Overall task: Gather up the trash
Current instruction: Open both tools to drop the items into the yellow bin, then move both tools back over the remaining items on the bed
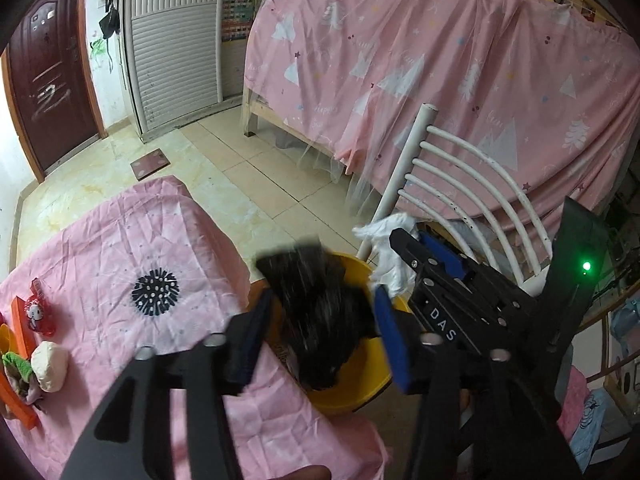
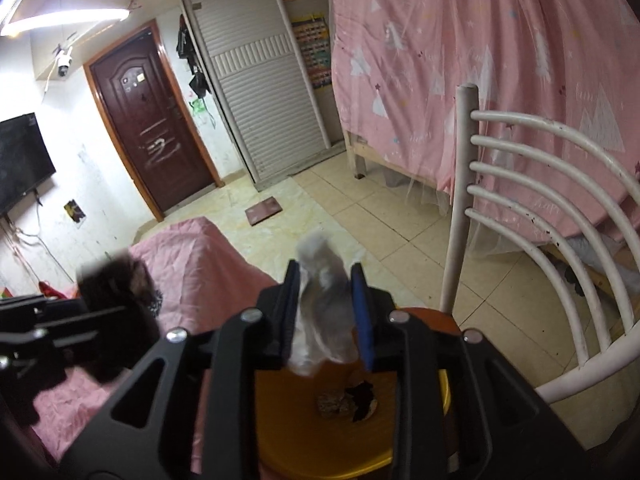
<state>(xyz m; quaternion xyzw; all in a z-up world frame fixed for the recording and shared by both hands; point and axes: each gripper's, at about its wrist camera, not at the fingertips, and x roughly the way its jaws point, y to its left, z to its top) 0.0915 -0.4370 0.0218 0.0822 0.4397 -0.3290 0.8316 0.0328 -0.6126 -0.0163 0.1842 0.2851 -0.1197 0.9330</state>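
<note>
I am looking at two pieces of trash hanging over a yellow bin (image 1: 360, 392) that is sitting on the floor between a pink-covered table (image 1: 120, 248) and a white chair (image 1: 460, 184). The first piece is a dark, blurred scrap (image 1: 320, 320), lying between the blue pads (image 1: 394, 344) of my left gripper (image 1: 320, 344); the jaws are standing apart, wider than the scrap, and I cannot see the pads pressing on it. Its lower end is reaching down inside the bin's rim. I am pointing this gripper steeply downward, over the table's edge and into the bin's mouth. The second piece is a pale, crumpled tissue (image 2: 324, 304), blurred as well, sitting between the blue pads (image 2: 362, 320) of my right gripper (image 2: 326, 312). Those jaws are only a little apart, and the tissue is filling the gap between them; whether the pads are gripping it or merely bracketing it I cannot tell. I am tilting this gripper down at a gentler angle, with the bin's yellow floor showing beneath it and a few dark and speckled scraps (image 2: 348, 400) lying there. The two grippers are sitting close together above the bin, the right one just beside the left. Farther out on the table are lying a white lump (image 1: 50, 366), a red packet (image 1: 38, 312) and an orange tray (image 1: 20, 360). Behind the chair a pink patterned curtain (image 1: 440, 60) is hanging over a bed frame.
</note>
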